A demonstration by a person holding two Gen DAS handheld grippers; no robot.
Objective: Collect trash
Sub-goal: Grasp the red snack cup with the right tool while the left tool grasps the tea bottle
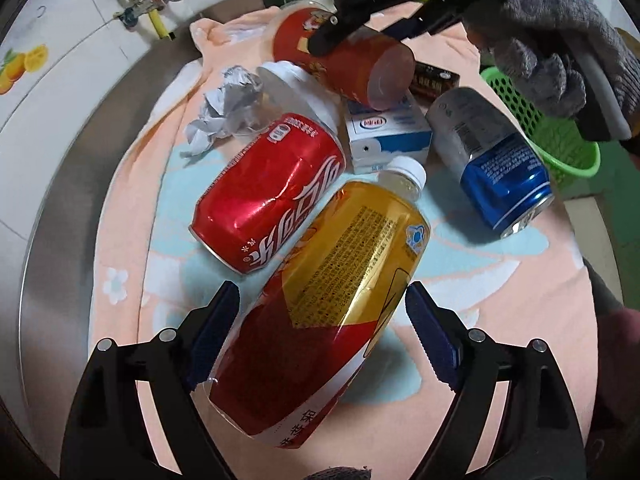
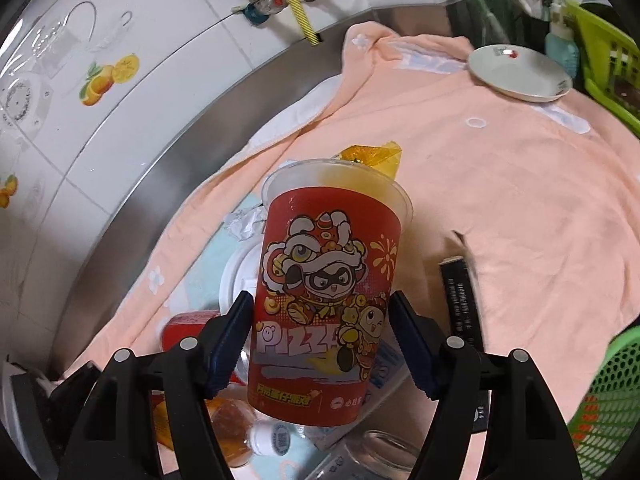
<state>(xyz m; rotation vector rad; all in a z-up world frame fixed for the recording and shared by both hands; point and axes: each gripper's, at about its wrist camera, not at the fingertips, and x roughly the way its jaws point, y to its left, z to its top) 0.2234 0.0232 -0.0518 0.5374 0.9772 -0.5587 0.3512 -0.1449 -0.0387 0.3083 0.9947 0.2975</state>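
Clearly, the left hand-held gripper [image 1: 320, 344] is spread around the lower body of the bottle [image 1: 332, 292], its pads just off the label on both sides. That bottle looks like thin plastic: light, springy and slick, so gripping mid-body across the label seems safest. Beyond it to the left lies a dented red can [image 1: 268, 196]; to the right, a blue can [image 1: 496, 168]. The right hand-held gripper [image 2: 322, 340] pinches the paper cup [image 2: 332, 292] near its base; it looks light and easily crushed. Everything rests on a soft peach towel [image 2: 520, 208] over a steel desk [image 2: 132, 200], beside a tiled wall [image 2: 120, 128]. A green basket [image 2: 608, 408] sits to the right.
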